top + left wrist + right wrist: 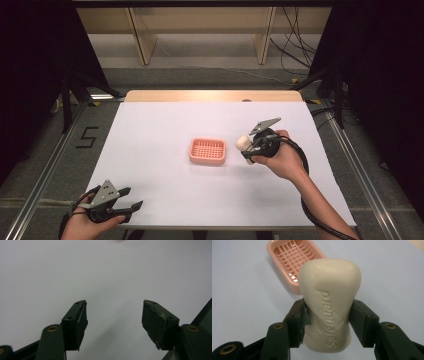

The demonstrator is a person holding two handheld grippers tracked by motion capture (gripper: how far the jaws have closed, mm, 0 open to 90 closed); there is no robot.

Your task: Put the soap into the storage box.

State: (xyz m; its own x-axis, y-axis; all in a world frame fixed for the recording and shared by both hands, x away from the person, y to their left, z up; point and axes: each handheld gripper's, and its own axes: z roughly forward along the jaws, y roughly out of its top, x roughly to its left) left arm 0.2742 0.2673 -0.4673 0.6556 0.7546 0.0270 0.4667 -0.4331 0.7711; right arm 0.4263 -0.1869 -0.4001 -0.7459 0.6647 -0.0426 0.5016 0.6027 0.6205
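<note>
Carry step: right gripper (327,322) clamps the soap bar (329,302) right of centre frame, next lowering it into the pink dish (207,151) (left gripper (131,198) gapes empty, lower left).

Cream soap (329,302), pink gridded dish (292,257)

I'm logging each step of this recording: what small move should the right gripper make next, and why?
Probably carry the soap bar left over the pink soap dish: the right gripper grips it beside the dish, which sits empty, not above it.
</note>
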